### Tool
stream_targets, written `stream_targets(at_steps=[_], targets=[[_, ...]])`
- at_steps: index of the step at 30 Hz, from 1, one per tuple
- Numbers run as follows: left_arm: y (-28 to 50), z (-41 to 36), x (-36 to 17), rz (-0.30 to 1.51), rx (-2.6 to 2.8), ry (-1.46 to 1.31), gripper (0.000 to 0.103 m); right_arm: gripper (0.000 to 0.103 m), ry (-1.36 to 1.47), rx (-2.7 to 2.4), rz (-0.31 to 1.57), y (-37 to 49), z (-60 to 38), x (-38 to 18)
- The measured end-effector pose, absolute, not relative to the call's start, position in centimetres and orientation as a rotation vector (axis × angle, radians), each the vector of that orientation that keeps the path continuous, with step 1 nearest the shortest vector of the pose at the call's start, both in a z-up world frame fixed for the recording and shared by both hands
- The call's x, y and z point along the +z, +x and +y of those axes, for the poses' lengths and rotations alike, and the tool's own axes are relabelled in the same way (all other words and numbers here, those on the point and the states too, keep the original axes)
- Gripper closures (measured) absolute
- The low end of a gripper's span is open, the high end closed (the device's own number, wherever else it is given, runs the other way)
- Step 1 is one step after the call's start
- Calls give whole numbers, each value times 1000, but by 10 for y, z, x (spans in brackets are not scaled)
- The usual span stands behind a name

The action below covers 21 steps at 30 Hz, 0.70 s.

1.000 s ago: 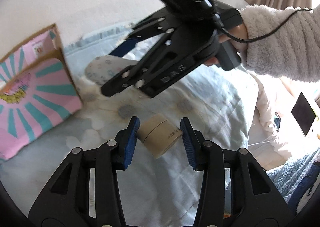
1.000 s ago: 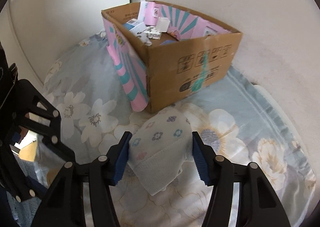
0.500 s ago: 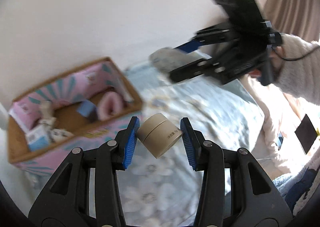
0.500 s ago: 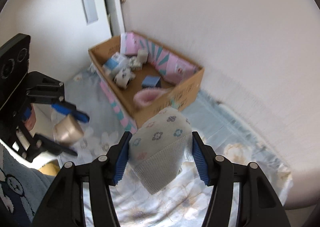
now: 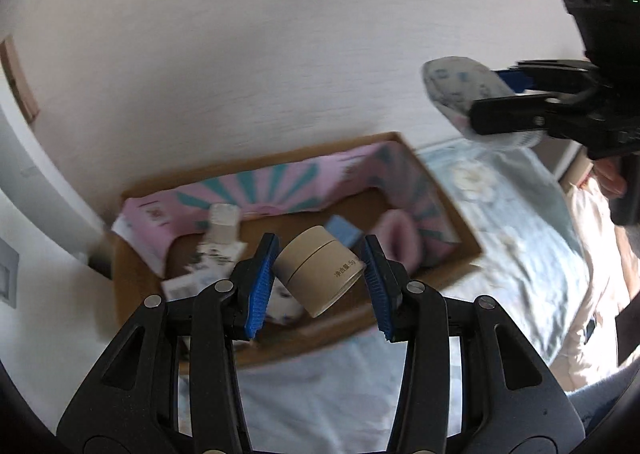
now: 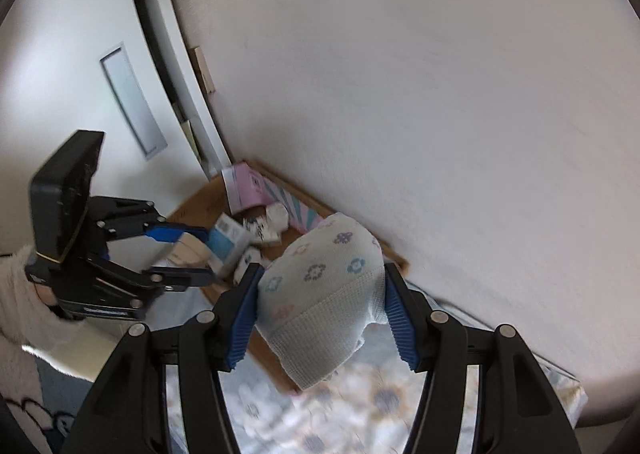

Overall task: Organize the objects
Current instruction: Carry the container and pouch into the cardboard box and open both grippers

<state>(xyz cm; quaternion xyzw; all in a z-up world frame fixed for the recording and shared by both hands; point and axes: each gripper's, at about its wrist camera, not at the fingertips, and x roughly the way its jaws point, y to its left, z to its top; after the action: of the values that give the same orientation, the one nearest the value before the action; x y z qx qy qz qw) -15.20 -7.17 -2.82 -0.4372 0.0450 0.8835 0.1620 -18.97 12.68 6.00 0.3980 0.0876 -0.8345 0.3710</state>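
Hand-held gripper (image 5: 320,278) above perhaps cluttered box (image 5: 460,221)

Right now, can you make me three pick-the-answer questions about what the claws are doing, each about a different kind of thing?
1. Where does the open cardboard box stand?
A. against the white wall
B. on a chair
C. under a table

2. What colour are the claw pads?
A. red
B. blue
C. yellow

3. What is the left claw doing?
A. hanging empty
B. resting inside the box
C. gripping a tan cardboard tube

Answers:
1 A, its far side runs along the wall.
2 B, ribbed blue strips line both fingers.
3 C, the tube sits squeezed between the pads, while the right claw grips a pale flowered sock bundle.
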Motion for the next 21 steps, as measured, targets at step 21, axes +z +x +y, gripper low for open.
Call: stream_targets(at_steps=[21], targets=[[-223,-134,-95,-33,2542,-1496,64,49,1302,-2085,126,-217,48,-27]])
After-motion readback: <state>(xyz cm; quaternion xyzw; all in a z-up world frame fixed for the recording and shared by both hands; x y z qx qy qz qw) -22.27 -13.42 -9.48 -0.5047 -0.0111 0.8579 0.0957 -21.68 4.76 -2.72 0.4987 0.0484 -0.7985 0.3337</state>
